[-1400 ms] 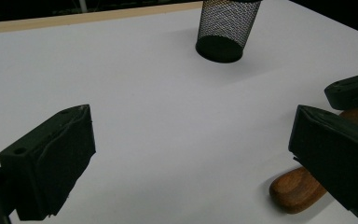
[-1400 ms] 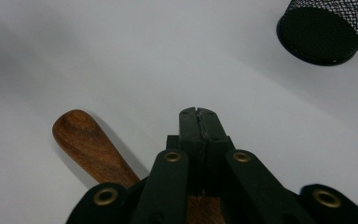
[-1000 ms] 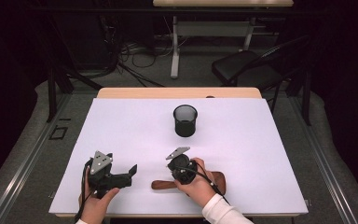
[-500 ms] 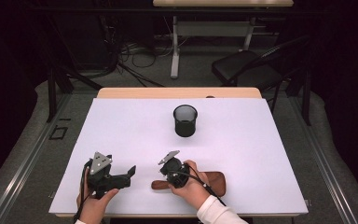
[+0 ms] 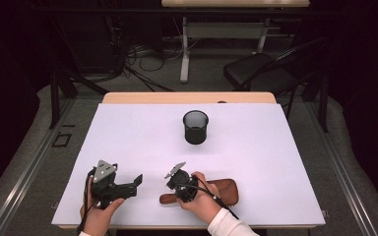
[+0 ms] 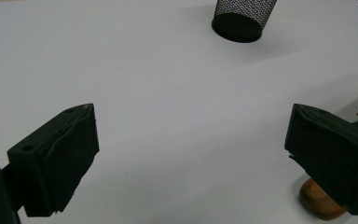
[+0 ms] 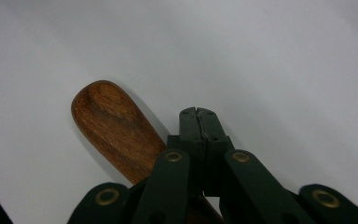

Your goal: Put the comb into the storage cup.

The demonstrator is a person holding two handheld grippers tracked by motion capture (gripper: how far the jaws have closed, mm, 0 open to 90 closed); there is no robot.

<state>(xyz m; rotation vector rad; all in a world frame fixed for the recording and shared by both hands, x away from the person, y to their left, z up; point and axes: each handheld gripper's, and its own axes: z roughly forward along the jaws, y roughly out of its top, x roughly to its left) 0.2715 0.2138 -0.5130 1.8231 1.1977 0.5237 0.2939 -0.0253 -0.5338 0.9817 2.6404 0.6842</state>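
Wooden brush at the desk's near edge

Wood showed under the right tool [image 7: 199,113], clenched empty just above the brush [image 5: 221,189], which lay flat along the near edge. The left tool [image 6: 189,154] stood released nearby. Opening the right jaws and straddling the handle squarely would probably grip best.

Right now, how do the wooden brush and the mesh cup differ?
The wooden brush lies flat along the table's near edge, under the right gripper; the black mesh cup stands upright farther back, untouched. The brush is solid brown wood, long and low; the cup is see-through wire mesh, round and open-topped. Both rest on the white table.
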